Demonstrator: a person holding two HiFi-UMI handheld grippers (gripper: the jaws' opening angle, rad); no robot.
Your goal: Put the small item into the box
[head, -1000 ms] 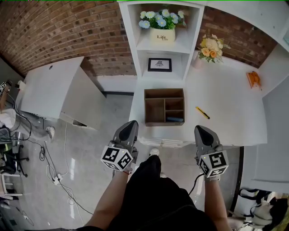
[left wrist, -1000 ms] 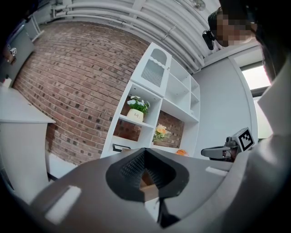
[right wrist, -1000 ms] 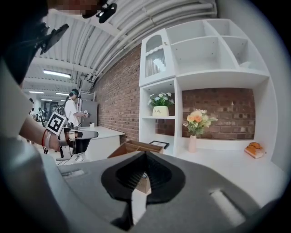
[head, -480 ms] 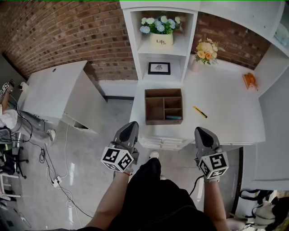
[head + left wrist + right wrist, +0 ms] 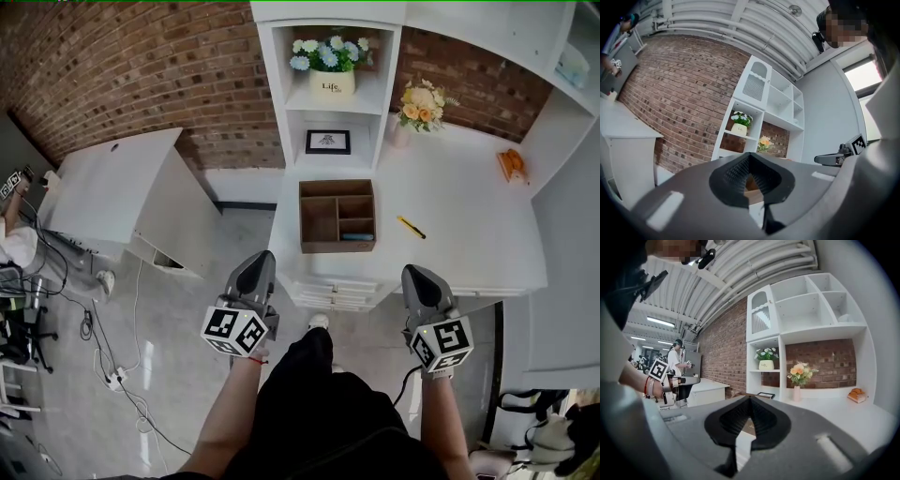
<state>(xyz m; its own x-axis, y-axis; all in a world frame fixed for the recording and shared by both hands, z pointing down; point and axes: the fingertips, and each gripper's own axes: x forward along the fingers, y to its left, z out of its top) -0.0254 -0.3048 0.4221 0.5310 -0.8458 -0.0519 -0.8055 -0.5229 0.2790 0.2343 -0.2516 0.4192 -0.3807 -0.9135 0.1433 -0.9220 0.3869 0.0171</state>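
Both pairs of fingers shut, holding nothing.
My left gripper and right gripper touch nothing. Ahead between them stands the brown wooden compartment box; the small yellow stick-shaped item lies beyond my right fingers, beside the box on the white table.

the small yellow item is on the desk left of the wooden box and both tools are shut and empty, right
No: the head view shows the small yellow item on the desk right of the wooden box, not left. The left tool and right tool are shut and empty.
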